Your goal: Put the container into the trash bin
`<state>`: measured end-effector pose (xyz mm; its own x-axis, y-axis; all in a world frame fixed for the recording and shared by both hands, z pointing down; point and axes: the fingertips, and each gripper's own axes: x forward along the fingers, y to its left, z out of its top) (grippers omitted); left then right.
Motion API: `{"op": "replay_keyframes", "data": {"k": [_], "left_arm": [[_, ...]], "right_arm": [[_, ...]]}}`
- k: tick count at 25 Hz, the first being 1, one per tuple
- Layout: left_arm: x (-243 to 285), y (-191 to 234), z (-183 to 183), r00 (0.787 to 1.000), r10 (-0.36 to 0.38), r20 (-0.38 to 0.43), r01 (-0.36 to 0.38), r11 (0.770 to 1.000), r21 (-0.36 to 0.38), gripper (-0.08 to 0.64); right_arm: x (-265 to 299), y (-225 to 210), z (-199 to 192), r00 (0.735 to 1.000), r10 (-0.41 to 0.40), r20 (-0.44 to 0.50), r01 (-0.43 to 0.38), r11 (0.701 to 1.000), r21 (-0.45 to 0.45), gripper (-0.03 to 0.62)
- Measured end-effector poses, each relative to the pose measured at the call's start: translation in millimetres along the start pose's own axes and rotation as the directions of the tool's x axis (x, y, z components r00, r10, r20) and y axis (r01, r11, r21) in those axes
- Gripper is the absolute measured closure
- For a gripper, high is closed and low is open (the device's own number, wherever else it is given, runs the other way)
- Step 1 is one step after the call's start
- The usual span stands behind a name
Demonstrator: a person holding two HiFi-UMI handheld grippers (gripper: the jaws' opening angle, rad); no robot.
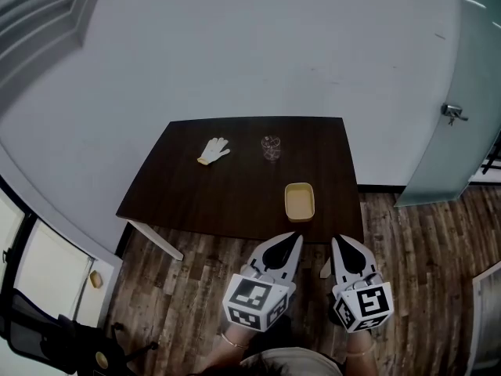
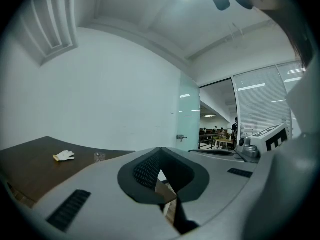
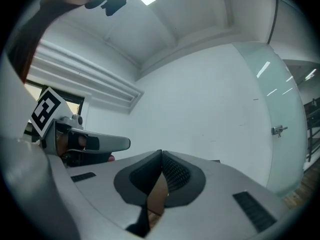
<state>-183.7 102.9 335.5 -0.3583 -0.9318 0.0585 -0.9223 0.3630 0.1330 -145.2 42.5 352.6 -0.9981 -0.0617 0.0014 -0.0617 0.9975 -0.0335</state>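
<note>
Here, left claw [image 1: 295,237] and right claw [image 1: 342,240] closed, empty, shallow tan rectangular container [image 1: 299,201] on dark wood table [image 1: 203,194].

Two grippers held out side by side, both closed and empty.
The left gripper [image 1: 295,236] and right gripper [image 1: 339,240] point level and forward, near each other but not touching, each with its jaws pressed tip to tip on nothing; a bare wrist [image 1: 233,341] shows behind the left one.

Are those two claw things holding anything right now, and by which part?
Nothing. The left gripper and right gripper both have jaws shut and empty; the container lies untouched on the table.
</note>
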Motion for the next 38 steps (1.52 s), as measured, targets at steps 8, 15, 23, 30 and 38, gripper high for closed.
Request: {"op": "replay_keyframes", "data": {"k": [8, 15, 23, 30, 38], "left_arm": [[34, 63, 13, 1.000, -0.029, 0.007, 0.029, 1.000, -0.007, 0.545], [53, 98, 13, 1.000, -0.027, 0.009, 0.027, 0.999, -0.029, 0.545], [89, 114, 4, 0.999, -0.030, -0.017, 0.029, 0.999, -0.045, 0.545], [136, 131, 1, 1.000, -0.012, -0.027, 0.011, 0.999, -0.041, 0.545], [182, 152, -8, 0.999, 0.017, -0.047, -0.020, 0.999, -0.048, 0.545]], "right_arm": [[73, -7, 0, 0.999, -0.036, -0.016, 0.036, 0.999, 0.003, 0.584], [113, -13, -7, 0.997, -0.055, -0.047, 0.055, 0.998, -0.008, 0.584], [142, -44, -23, 0.993, -0.077, -0.094, 0.077, 0.997, -0.007, 0.584], [179, -79, -35, 0.990, -0.072, -0.123, 0.069, 0.997, -0.027, 0.584], [225, -113, -63, 0.980, -0.045, -0.194, 0.038, 0.999, -0.039, 0.583]]}}
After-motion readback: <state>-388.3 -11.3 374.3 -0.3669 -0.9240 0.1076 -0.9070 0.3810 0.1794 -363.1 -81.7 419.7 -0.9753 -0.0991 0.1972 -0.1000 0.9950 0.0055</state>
